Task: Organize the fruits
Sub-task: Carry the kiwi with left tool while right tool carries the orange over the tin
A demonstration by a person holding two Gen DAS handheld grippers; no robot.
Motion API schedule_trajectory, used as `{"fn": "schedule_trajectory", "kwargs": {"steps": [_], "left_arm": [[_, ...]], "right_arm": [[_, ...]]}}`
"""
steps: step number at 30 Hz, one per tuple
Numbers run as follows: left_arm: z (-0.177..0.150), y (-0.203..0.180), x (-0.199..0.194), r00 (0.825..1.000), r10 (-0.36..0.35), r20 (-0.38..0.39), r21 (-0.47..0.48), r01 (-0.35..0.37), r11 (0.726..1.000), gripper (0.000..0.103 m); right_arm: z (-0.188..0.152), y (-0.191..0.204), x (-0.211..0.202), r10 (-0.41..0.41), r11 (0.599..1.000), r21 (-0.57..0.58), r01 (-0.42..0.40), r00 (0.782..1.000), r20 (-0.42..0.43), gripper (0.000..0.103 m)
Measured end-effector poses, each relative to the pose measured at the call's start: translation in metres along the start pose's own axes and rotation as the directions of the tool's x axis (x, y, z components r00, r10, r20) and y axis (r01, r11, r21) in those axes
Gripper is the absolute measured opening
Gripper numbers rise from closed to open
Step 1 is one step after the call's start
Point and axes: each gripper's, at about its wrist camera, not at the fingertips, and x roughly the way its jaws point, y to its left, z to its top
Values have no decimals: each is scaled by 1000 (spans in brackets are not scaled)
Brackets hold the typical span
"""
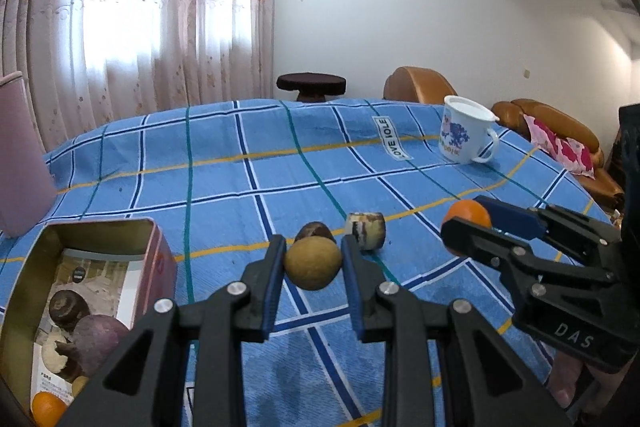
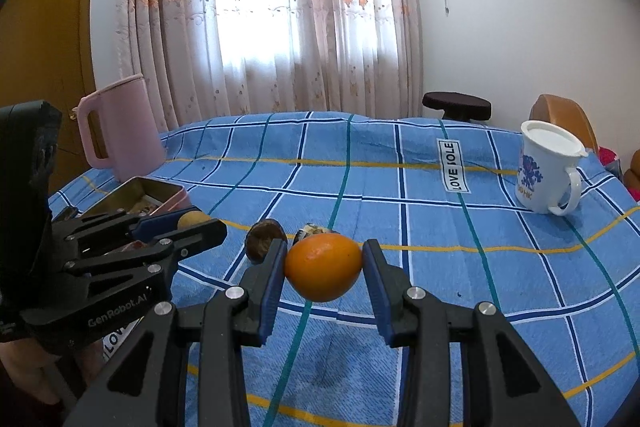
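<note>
My left gripper (image 1: 313,259) is shut on a round yellow-brown fruit (image 1: 313,263), held just above the blue checked tablecloth (image 1: 240,187). My right gripper (image 2: 323,265) is shut on an orange (image 2: 323,266), also seen in the left wrist view (image 1: 469,214). A dark brown fruit (image 1: 314,231) and a cut brown-and-white piece (image 1: 366,229) lie on the cloth just beyond the left gripper. An open metal tin (image 1: 96,239) at the left holds several fruits, including a purple one (image 1: 98,341) and an orange one (image 1: 47,409).
A white mug with a lid (image 1: 466,135) stands at the far right of the table. A pink jug (image 2: 120,131) stands at the far left behind the tin. A dark stool (image 1: 311,85) and a brown sofa (image 1: 560,131) lie beyond the table.
</note>
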Motion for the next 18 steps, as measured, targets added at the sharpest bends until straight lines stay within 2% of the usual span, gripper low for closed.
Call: {"fn": "schedule_trajectory", "kwargs": {"steps": [18], "left_arm": [[-2,-4,-14,997,32,74,13,-33,999,29]], "right_arm": [[-1,5,-12,7,1000,-19,-6,998,63,41]]}}
